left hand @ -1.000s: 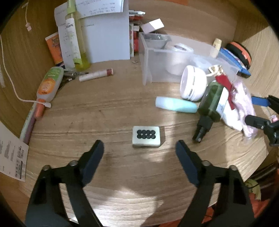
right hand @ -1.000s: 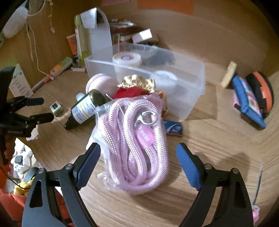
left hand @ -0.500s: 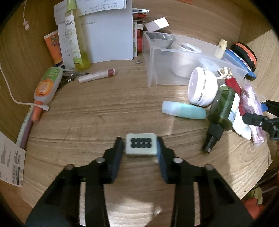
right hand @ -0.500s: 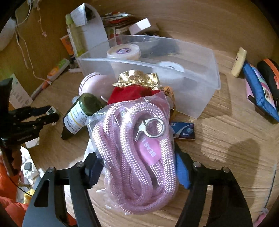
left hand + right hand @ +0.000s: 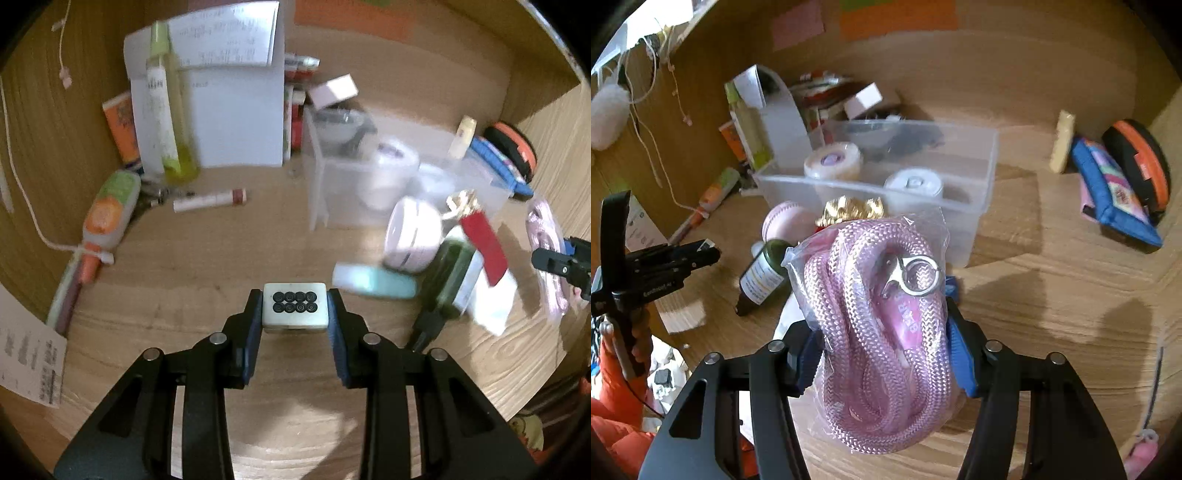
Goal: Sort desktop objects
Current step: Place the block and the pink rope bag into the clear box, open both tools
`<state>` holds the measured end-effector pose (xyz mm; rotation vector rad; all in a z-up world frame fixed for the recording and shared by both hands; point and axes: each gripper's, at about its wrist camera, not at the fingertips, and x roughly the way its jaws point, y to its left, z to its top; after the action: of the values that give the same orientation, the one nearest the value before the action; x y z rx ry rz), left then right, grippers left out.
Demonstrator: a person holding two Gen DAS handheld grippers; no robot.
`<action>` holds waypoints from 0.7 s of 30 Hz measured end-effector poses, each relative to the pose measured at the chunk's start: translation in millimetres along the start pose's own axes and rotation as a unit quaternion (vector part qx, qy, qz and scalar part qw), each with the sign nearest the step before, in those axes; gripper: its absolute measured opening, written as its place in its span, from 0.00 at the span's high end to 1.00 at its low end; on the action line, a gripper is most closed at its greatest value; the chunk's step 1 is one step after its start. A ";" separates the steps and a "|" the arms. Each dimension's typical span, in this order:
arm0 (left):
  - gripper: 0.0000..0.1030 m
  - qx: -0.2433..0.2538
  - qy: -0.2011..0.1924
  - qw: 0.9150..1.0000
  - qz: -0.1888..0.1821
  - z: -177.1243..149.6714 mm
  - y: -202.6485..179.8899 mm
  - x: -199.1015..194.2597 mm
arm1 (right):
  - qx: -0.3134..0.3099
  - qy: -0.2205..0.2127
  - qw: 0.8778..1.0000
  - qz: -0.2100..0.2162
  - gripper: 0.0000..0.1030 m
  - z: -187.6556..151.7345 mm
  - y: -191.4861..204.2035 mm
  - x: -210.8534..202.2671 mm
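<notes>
My left gripper is shut on a small white block with black dots and holds it above the wooden desk. My right gripper is shut on a bagged pink rope with a metal clasp, lifted off the desk. The rope also shows at the right edge of the left wrist view. A clear plastic bin with white jars in it stands beyond the rope; it also shows in the left wrist view.
A green bottle, a teal tube, a white round jar and a red tag lie right of the block. A lip balm, an orange-green tube, papers and a tall bottle stand left. A blue pouch lies far right.
Both grippers closed from open: the left onto the dotted block, the right onto the bagged rope. Both objects have since risen off the desk.
</notes>
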<state>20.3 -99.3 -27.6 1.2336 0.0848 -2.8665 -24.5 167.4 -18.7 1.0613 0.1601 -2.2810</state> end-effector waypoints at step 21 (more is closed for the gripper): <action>0.68 0.057 -0.051 0.996 -0.037 87.7 -36.2 7.5 | 0.026 -0.126 0.991 -0.045 0.46 83.8 -25.1 -43.1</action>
<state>-49.9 -68.3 28.7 1.1216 -0.0358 -3.0313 -72.6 178.9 65.4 0.7940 0.0458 -2.4886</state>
